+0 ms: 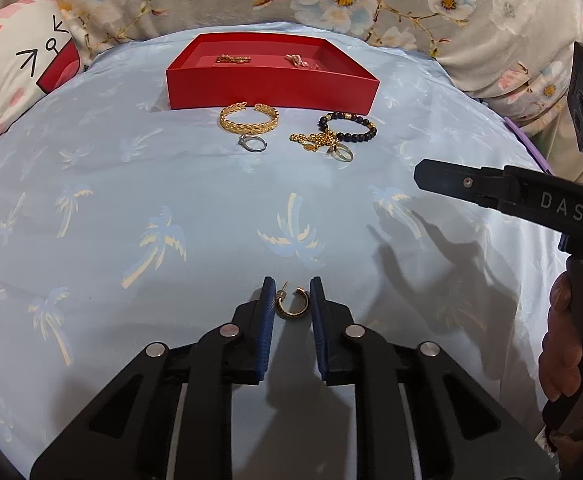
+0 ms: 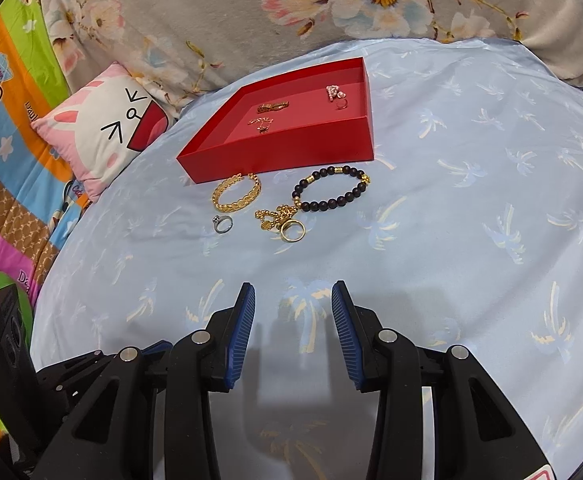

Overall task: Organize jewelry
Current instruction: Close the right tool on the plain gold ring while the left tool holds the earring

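Note:
A red tray [image 1: 271, 90] sits at the far side of the blue palm-print cloth, with a few small pieces inside; it also shows in the right wrist view [image 2: 283, 152]. In front of it lie a gold cuff bracelet [image 1: 249, 120], a silver ring [image 1: 253, 144], a dark bead bracelet [image 1: 351, 126], a gold chain [image 1: 311, 142] and a gold ring [image 1: 343, 154]. My left gripper [image 1: 291, 300] is shut on a gold hoop earring [image 1: 291, 306], held above the cloth. My right gripper [image 2: 293, 304] is open and empty, hovering short of the jewelry.
A bunny-face cushion [image 2: 103, 132] lies left of the tray. A floral blanket [image 2: 331, 8] runs behind the cloth. A striped cartoon sheet [image 2: 7, 120] is at the far left. The right gripper's body [image 1: 531, 196] shows at the right of the left wrist view.

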`<state>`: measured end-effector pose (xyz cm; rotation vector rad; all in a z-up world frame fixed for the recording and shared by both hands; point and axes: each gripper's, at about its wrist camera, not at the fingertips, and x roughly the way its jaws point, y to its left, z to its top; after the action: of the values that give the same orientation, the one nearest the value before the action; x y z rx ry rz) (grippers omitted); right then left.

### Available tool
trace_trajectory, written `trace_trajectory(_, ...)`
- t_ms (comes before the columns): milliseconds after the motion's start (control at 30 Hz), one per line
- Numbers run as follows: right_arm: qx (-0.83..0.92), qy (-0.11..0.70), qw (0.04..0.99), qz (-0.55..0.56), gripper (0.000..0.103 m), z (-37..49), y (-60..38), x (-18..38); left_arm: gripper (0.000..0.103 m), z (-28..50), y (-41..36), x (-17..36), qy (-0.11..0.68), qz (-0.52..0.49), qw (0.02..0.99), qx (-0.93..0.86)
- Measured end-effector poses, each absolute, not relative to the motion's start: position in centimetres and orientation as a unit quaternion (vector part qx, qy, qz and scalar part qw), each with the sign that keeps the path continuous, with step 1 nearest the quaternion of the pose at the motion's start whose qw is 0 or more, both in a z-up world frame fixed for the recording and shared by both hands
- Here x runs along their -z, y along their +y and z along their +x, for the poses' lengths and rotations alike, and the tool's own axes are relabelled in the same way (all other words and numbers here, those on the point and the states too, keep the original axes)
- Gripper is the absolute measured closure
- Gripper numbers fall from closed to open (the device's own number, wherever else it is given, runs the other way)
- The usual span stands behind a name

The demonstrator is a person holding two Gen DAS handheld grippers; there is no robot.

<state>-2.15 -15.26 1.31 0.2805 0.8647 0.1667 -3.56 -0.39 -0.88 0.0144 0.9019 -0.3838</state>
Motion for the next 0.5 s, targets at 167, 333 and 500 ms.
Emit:
trace_trajectory(167, -0.090, 0.420, 0.894, 0.128, 0.063, -1.9, -14.6, -1.3, 0.086, -3.5, -0.2, 0.2, 0.422, 0.004, 0.887, 0.187)
trace_trajectory(333, -0.098, 0.423, 0.894, 0.115, 0.063, -0.4, -13.5, -1.2, 0.086, -1.9, 1.1, -0.9, 0.406, -0.010, 0.898, 0.172)
trace_trajectory(500, -0.098, 0.425, 0.894, 0.106, 0.063, 1.8, -12.9, -0.9, 0.086, 0.2, 2.9, -1.3, 0.397, -0.034, 0.904, 0.155)
